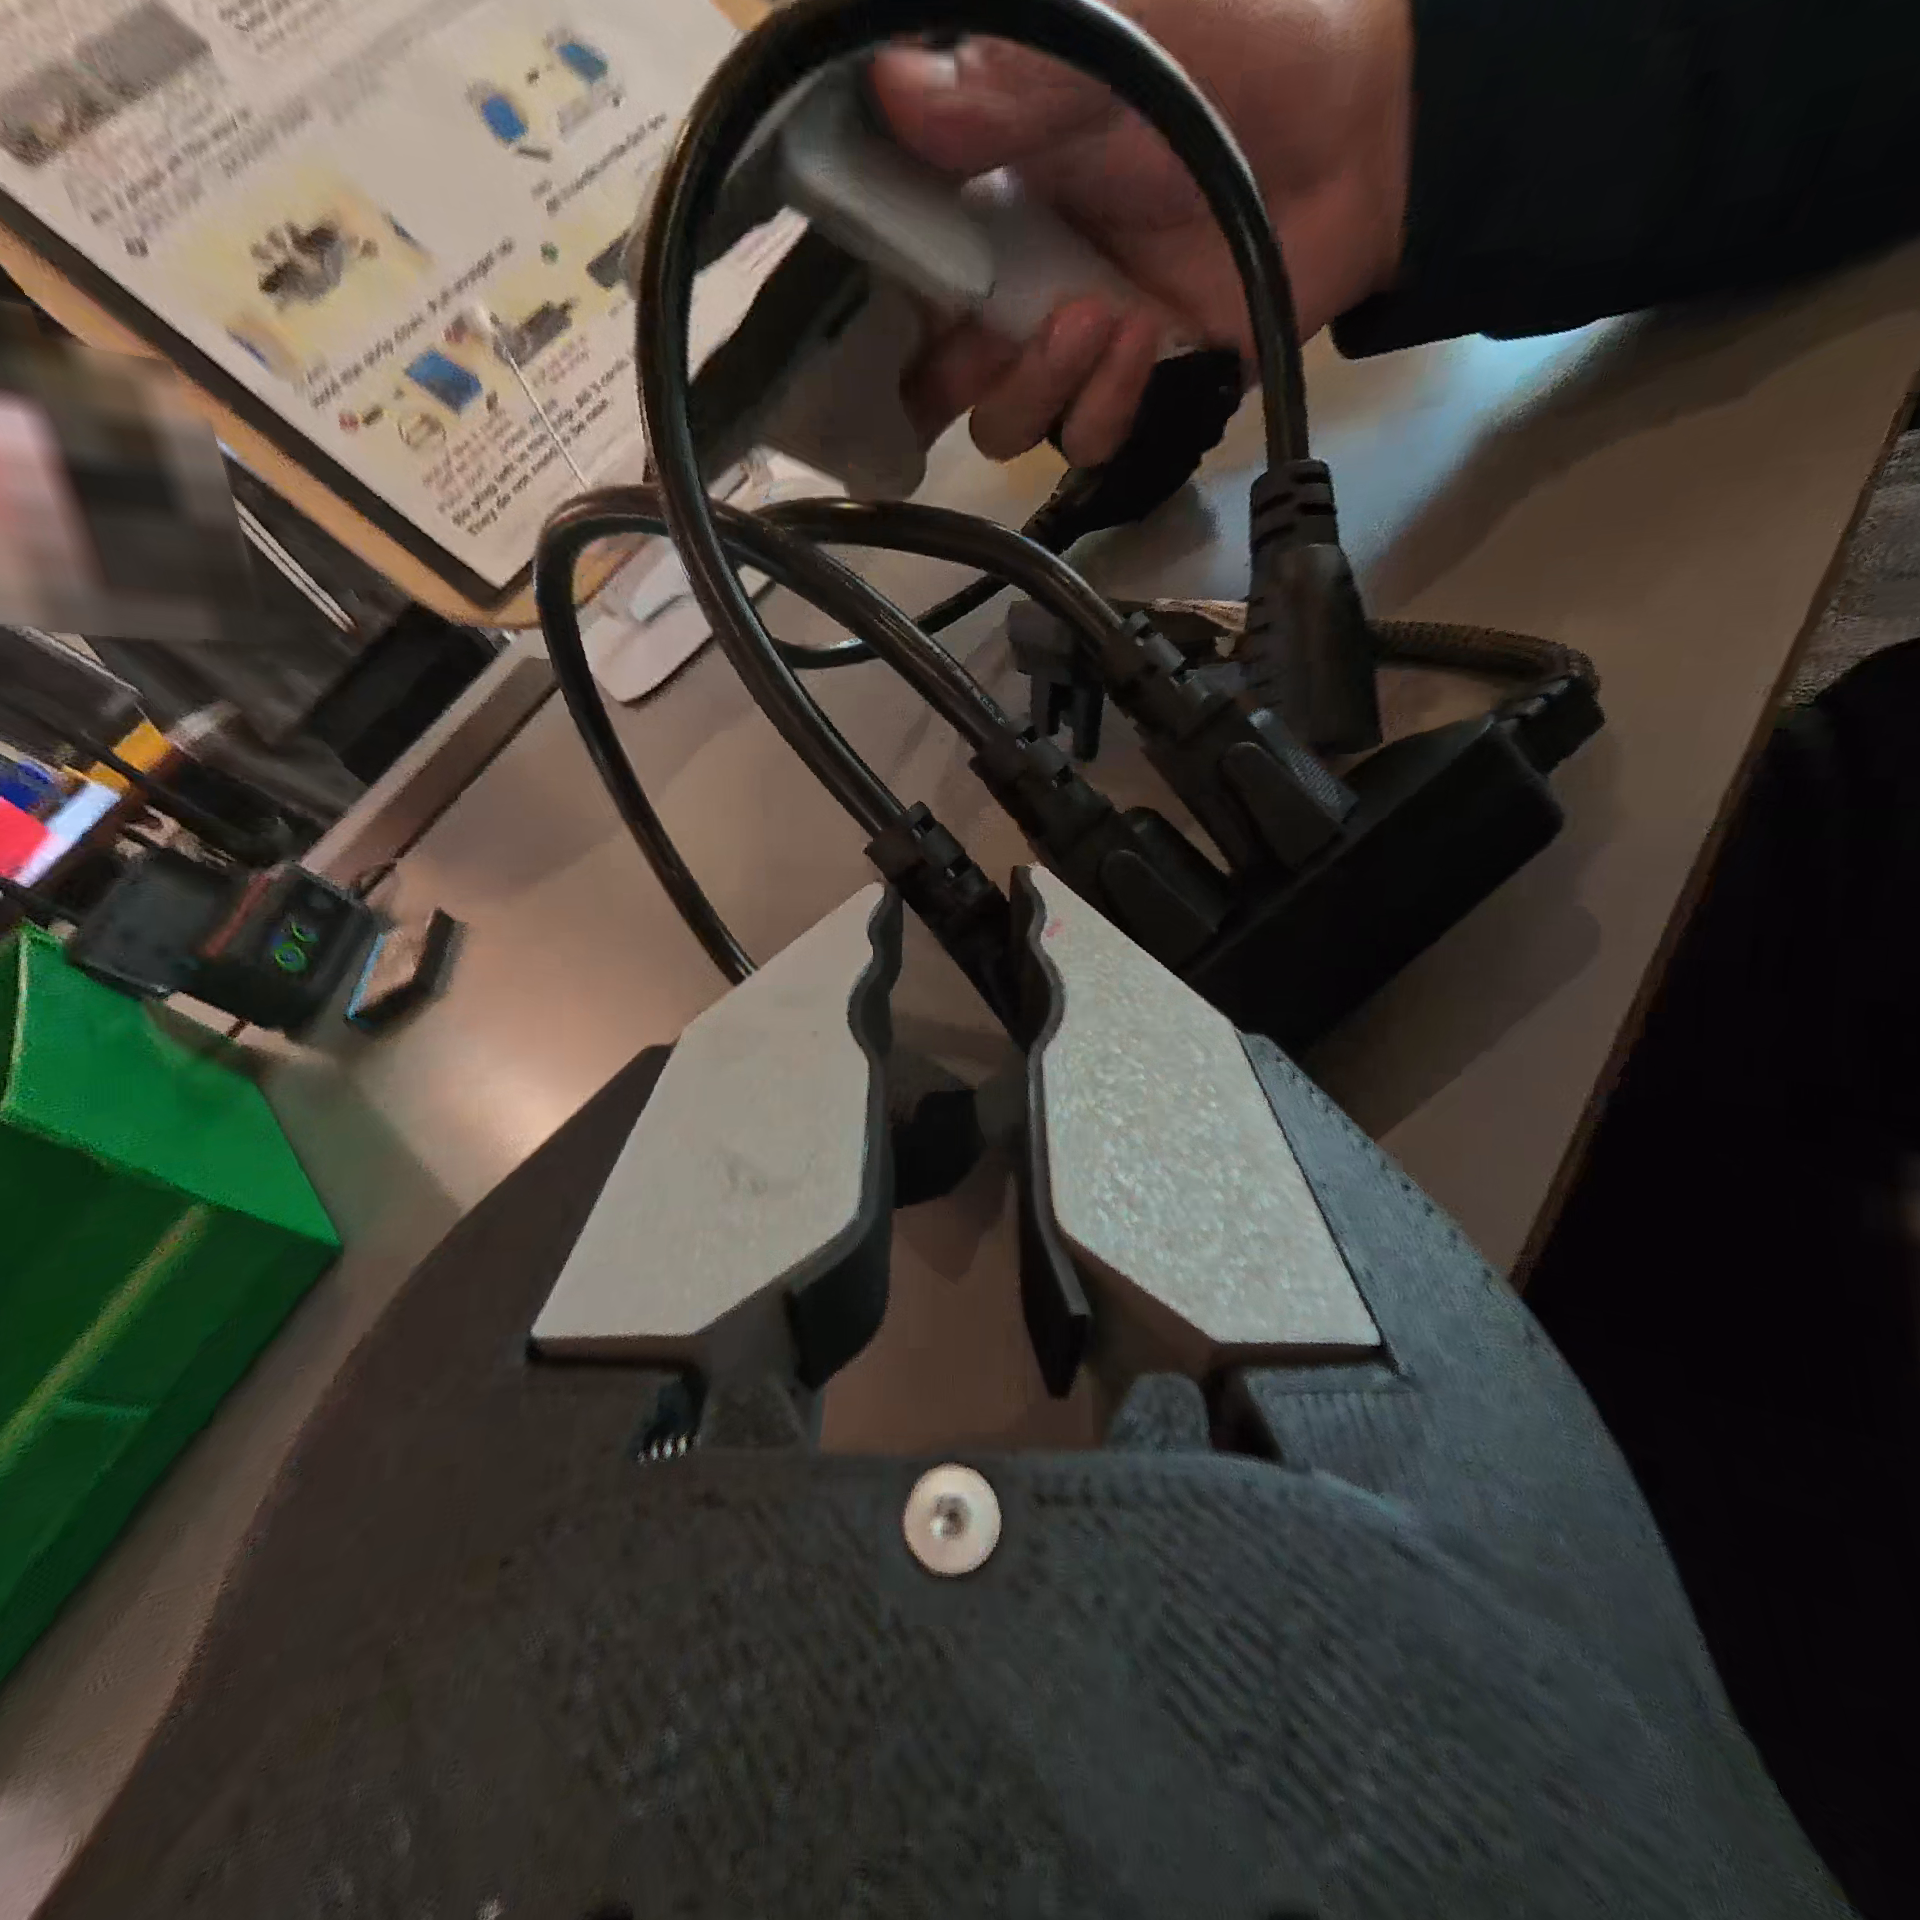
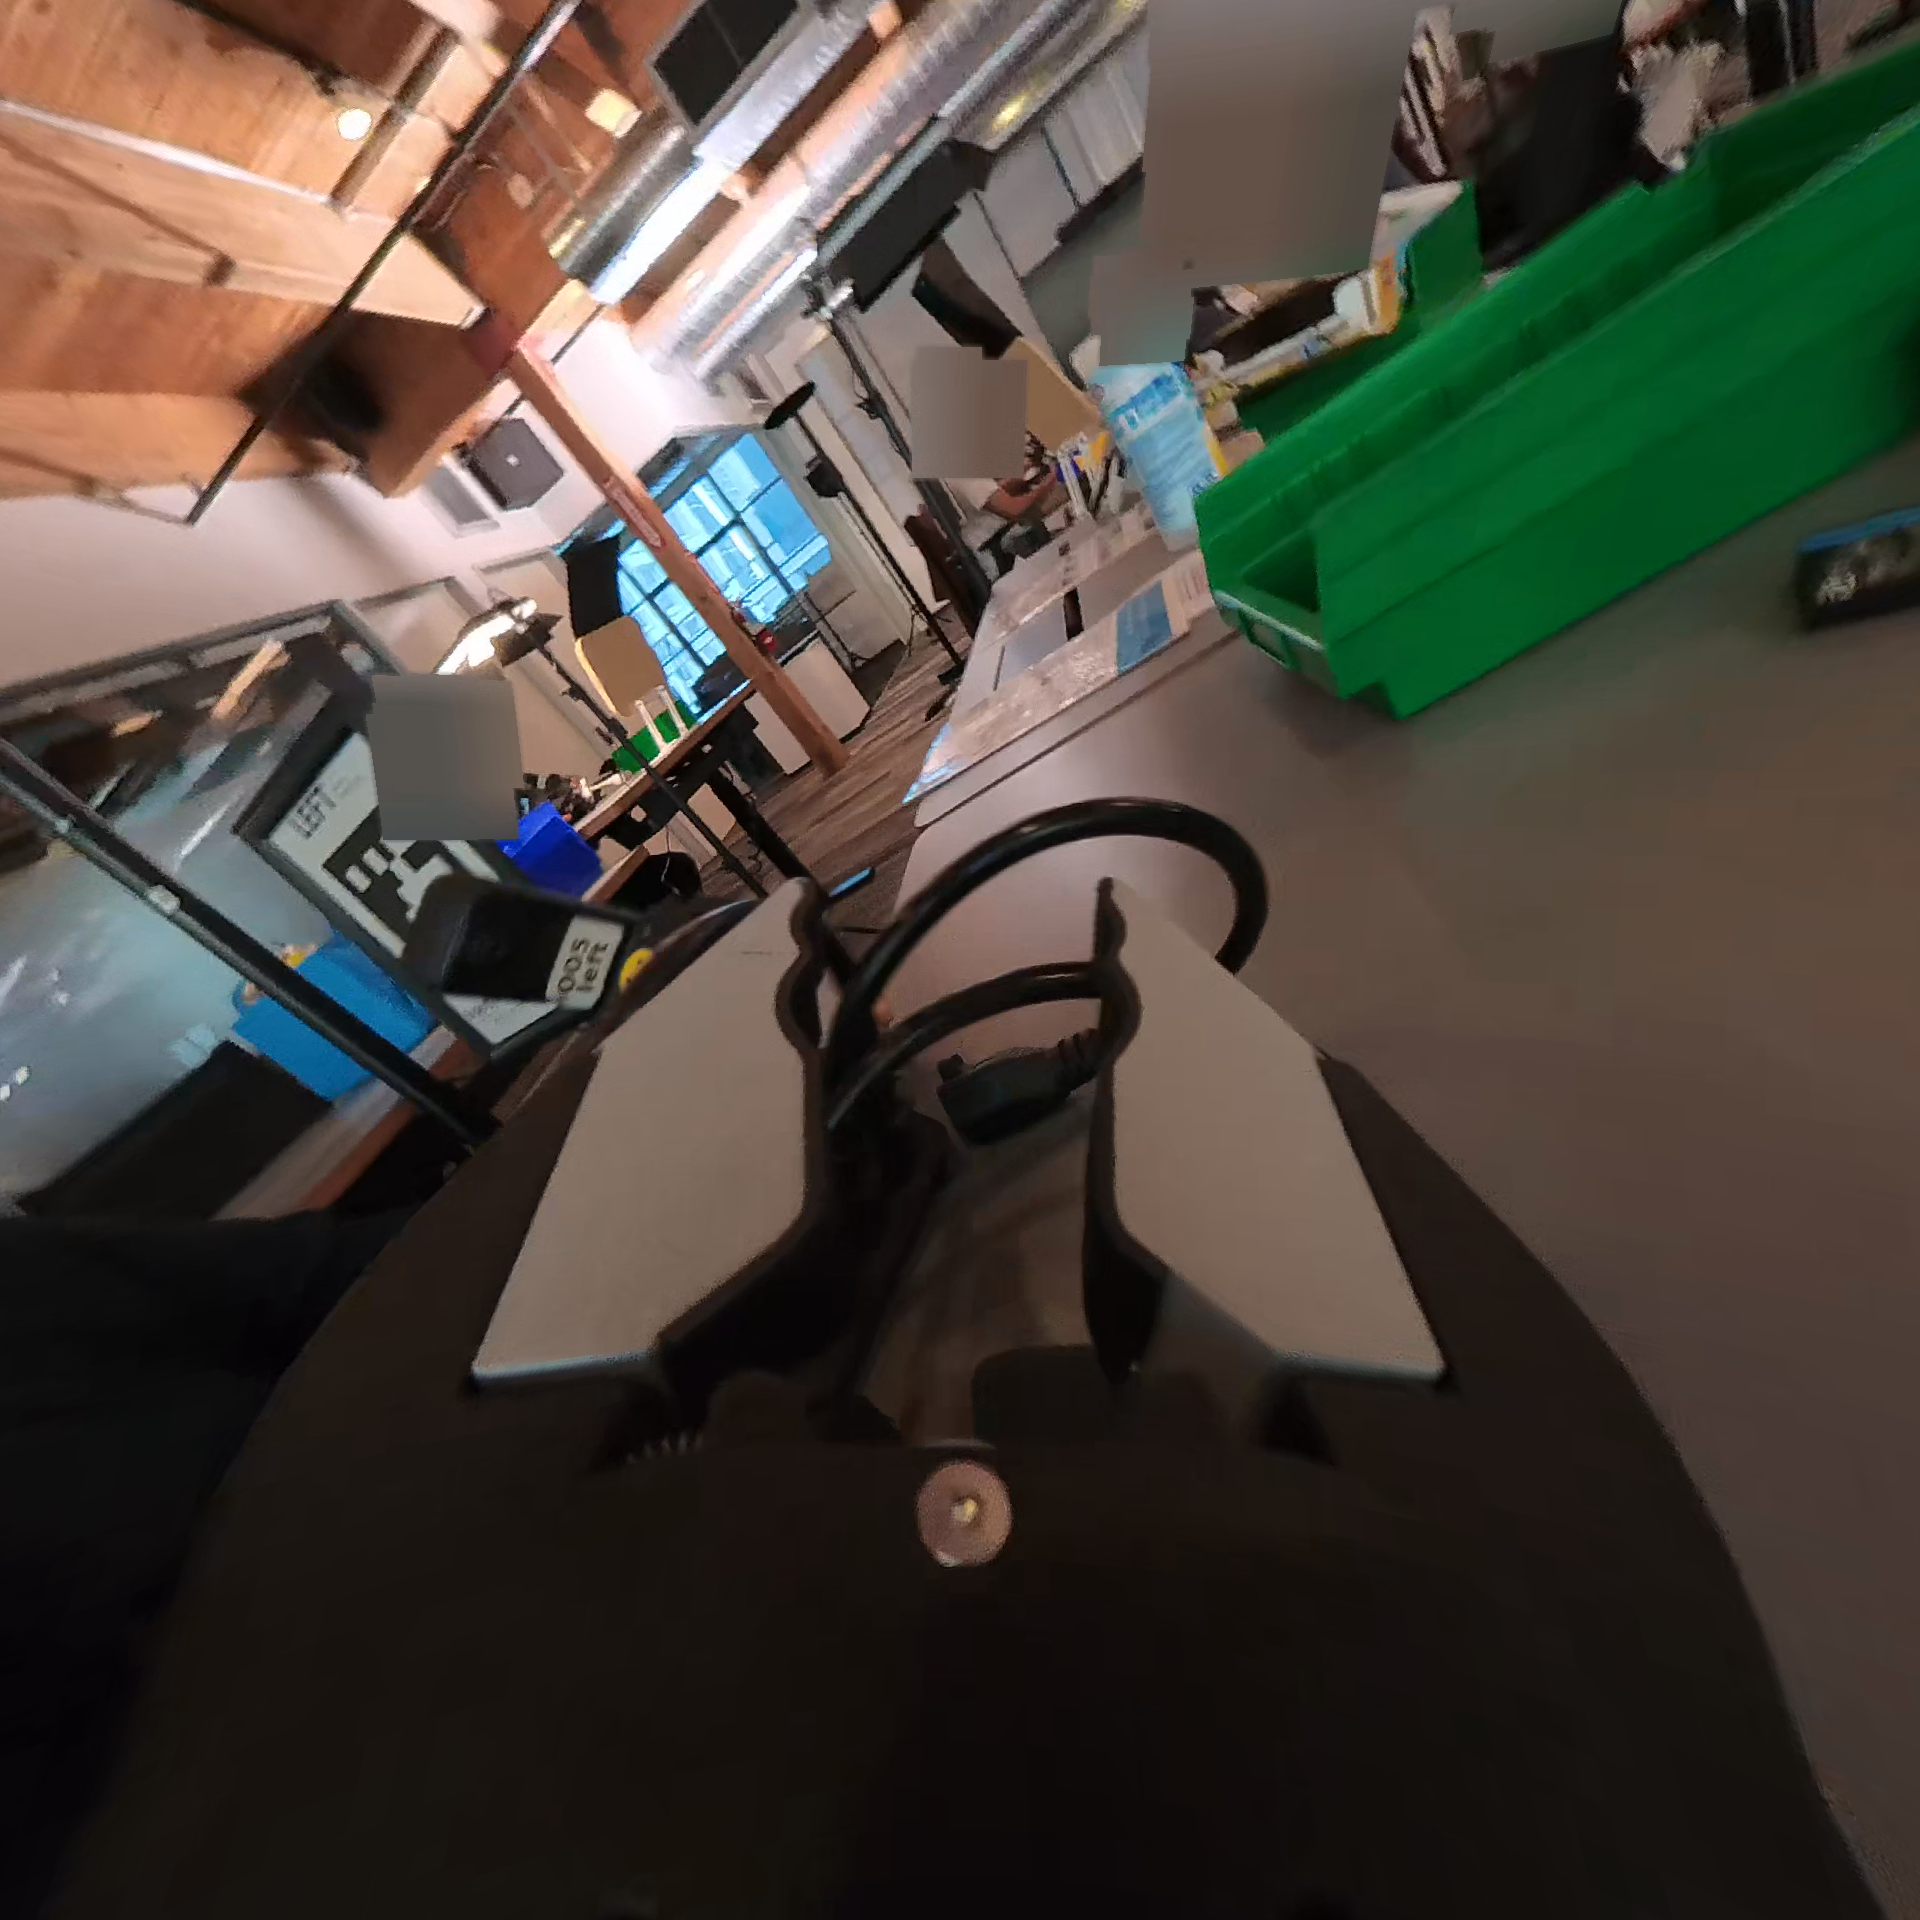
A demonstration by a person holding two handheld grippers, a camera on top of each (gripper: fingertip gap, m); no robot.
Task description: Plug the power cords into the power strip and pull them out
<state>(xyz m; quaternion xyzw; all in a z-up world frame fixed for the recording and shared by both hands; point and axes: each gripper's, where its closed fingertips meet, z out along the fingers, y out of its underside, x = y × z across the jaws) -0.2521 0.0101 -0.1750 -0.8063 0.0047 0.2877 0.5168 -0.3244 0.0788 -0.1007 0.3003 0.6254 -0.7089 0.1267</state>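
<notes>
Two plugs (image 1: 1164, 862) sit in the power strip (image 1: 1382, 883).

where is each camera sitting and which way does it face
Left wrist view: sits on the left gripper, faces the black power strip across the table; its fingers pinch a black plug; a hand shows beyond.
Right wrist view: sits on the right gripper, tilted, faces down the room past green bins; its fingers stand apart.
Shared: the black cords and the table.

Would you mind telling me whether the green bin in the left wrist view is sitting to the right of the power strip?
No, the green bin sits at the far left edge, while the power strip lies toward the right.
</notes>
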